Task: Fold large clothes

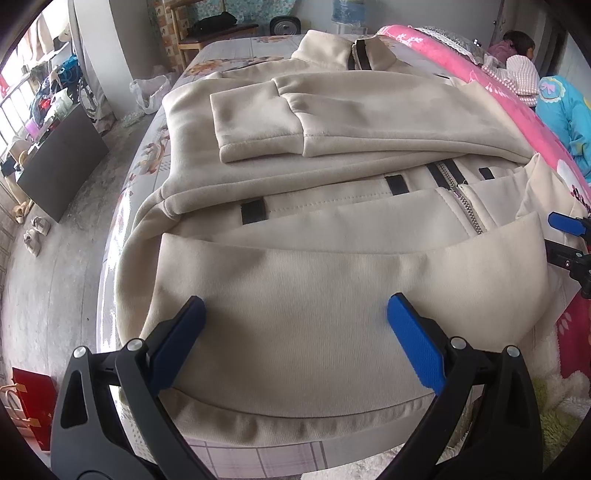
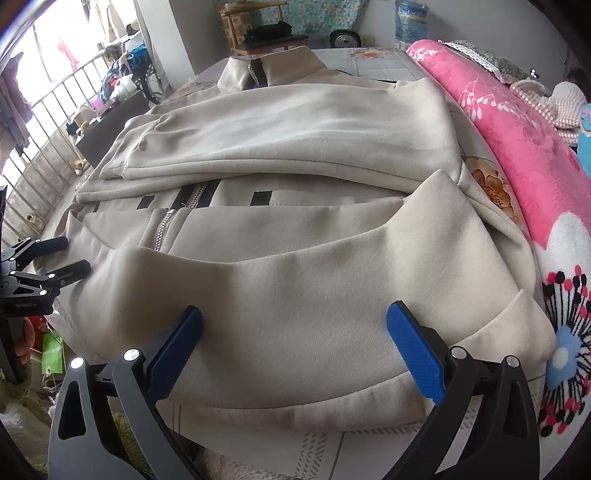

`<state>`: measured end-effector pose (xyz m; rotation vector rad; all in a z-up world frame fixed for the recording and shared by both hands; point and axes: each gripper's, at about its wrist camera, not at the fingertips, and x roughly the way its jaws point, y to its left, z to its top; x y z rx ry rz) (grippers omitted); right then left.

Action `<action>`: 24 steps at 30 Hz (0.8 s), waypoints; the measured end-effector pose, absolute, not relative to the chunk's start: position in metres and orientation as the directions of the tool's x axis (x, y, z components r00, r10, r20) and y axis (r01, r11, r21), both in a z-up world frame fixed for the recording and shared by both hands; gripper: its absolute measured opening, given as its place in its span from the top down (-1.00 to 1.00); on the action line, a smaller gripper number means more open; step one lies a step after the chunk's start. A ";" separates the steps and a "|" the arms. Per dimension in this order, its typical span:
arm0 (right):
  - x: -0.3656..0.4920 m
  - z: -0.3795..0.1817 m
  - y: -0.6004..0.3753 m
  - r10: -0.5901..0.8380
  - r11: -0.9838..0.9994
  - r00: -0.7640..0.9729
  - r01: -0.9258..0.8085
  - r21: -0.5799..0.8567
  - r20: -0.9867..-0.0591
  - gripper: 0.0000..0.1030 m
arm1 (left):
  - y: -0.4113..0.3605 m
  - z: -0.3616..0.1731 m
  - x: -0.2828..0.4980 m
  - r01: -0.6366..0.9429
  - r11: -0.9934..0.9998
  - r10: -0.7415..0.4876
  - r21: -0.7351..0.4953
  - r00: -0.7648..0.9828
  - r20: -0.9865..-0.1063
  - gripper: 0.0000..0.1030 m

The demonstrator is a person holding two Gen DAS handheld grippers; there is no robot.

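A cream zip-up jacket (image 1: 332, 122) lies flat on the bed, collar (image 1: 332, 48) at the far end. Both sleeves (image 1: 258, 122) are folded across its chest. The lower part is turned up toward the collar, forming a broad fold (image 1: 295, 280) nearest me, with the zipper (image 1: 465, 206) showing above it. My left gripper (image 1: 295, 306) is open, its blue pads (image 1: 413, 343) spread over the left half of that fold. My right gripper (image 2: 295, 314) is open over the right half (image 2: 295, 280). Each gripper shows in the other's view: right gripper (image 1: 557, 236), left gripper (image 2: 74, 254).
A pink flowered blanket (image 2: 517, 140) runs along the bed's right side. A person (image 1: 517, 62) lies at the far right. A wooden chair (image 2: 258, 33) and a water jug (image 2: 410, 22) stand beyond the bed. A dark board (image 1: 62, 158), shoes (image 1: 35, 232) and a red bag (image 1: 33, 402) are on the floor at left.
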<state>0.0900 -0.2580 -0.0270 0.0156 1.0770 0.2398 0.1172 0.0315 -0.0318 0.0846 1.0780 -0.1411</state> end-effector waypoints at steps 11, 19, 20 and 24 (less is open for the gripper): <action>0.090 -0.027 -0.254 0.203 0.966 0.427 -0.236 0.108 -0.881 -0.89 | 0.032 -0.032 0.114 0.159 0.987 -0.076 0.004 0.494 -0.866 -0.86; 0.090 -0.006 -0.253 0.204 0.968 0.443 -0.224 0.112 -0.873 -0.89 | 0.033 -0.028 0.109 0.171 0.985 -0.080 0.012 0.517 -0.853 -0.86; 0.087 0.001 -0.251 0.203 0.967 0.461 -0.234 0.102 -0.864 -0.89 | 0.034 -0.026 0.107 0.173 0.985 -0.079 0.016 0.528 -0.846 -0.86; 0.079 0.017 -0.242 0.242 0.954 0.490 -0.278 0.113 -0.837 -0.88 | 0.037 -0.009 0.092 0.199 0.980 -0.114 0.008 0.595 -0.796 -0.86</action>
